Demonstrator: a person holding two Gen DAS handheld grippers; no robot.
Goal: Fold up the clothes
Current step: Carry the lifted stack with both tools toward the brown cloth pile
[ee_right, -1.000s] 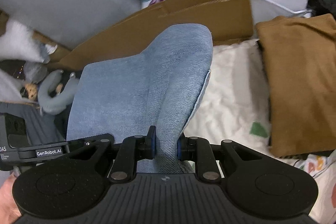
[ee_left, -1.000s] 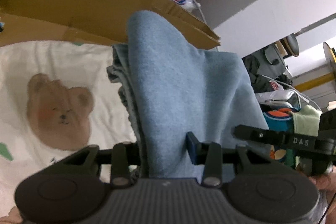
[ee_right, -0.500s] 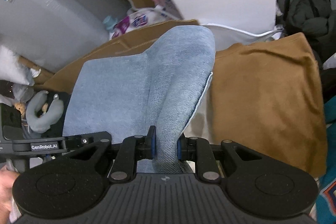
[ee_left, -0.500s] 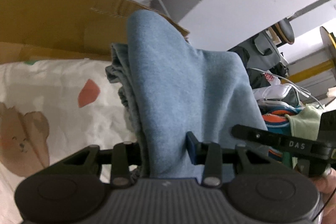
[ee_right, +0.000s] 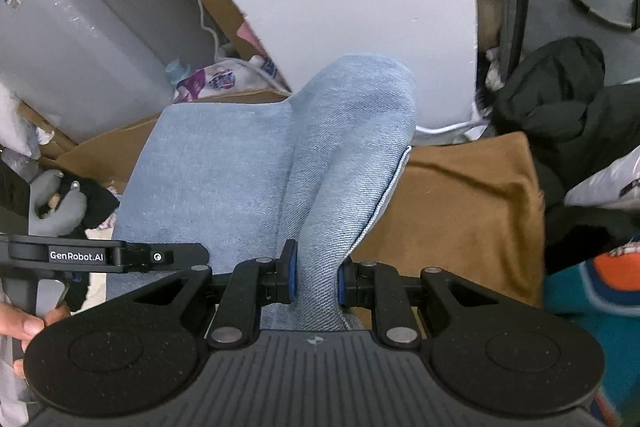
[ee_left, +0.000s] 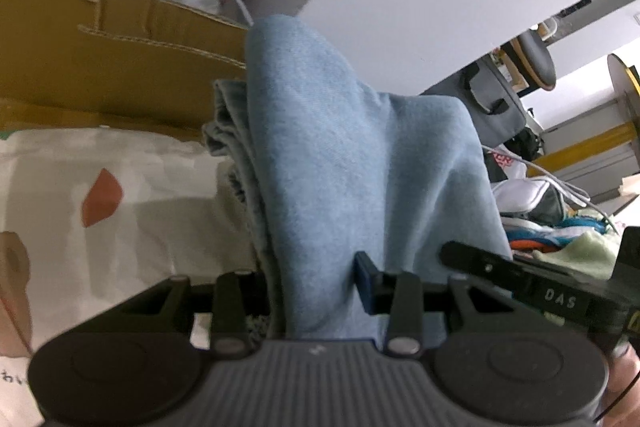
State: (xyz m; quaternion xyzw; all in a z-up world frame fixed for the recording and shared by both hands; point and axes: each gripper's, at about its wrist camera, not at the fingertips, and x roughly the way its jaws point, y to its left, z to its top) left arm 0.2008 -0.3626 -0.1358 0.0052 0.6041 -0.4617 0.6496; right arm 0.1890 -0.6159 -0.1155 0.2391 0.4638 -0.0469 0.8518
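I have the folded pale-blue denim garment (ee_right: 256,187) clamped in both tongs, the left gripper (ee_left: 316,291) on its thick bundled edge, the right gripper (ee_right: 314,279) on a thinner fold; held aloft so the folds stay stacked above the brown folded cloth (ee_right: 460,211).

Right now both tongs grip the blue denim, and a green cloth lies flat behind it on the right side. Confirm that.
Not quite. Both the left tongs and the right tongs do grip the denim, but the flat cloth behind it on the right is brown, not green. The right wrist view shows it.
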